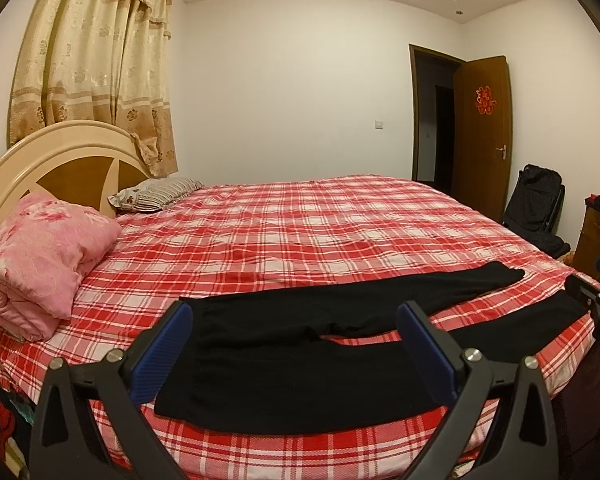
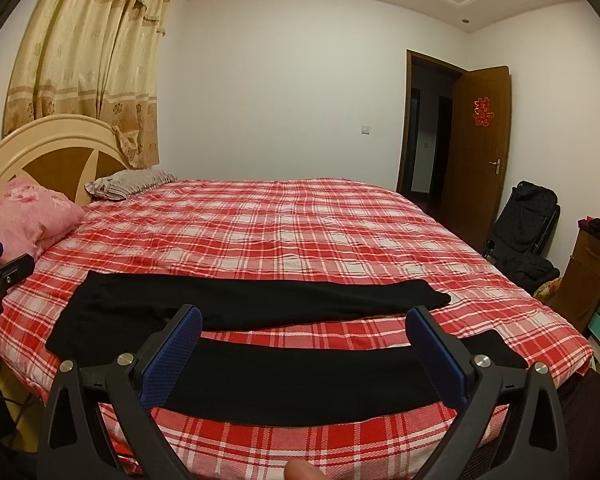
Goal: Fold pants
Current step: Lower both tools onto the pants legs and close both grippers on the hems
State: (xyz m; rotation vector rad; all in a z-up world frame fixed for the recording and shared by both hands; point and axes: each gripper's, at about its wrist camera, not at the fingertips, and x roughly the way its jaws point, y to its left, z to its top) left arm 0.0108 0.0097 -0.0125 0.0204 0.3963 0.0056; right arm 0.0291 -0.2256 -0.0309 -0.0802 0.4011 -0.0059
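So the bed [image 1: 300,216] fills most of both views, red plaid cover pulled pretty flat, and the black pants [image 1: 300,364] lie spread along its near edge, waist toward the lower left of the frame and the two legs splayed apart toward the right, one running up toward the middle right, the other hugging the bed's front edge. Nothing looks folded yet, so I'd say the first move is bringing one leg over onto the other. To do that cleanly I'd grab the near leg at two spots, waist side and cuff side, lift both together and lay it on the far leg so the seams line up, otherwise thin dark fabric like this probably bunches. The near leg sits right at the edge, so dragging it risks sliding it off; lifting seems safer. Plenty of open plaid above the pants in the frame to work into, while the pink quilt [image 1: 40,256] at the left and the striped pillow [image 1: 156,194] by the headboard are well apart. The left hand-held gripper [image 1: 296,352] hangs over the waist end, jaws spread wide, holding nothing. The right hand-held gripper [image 2: 304,354] hangs over the near leg, also wide apart and empty.
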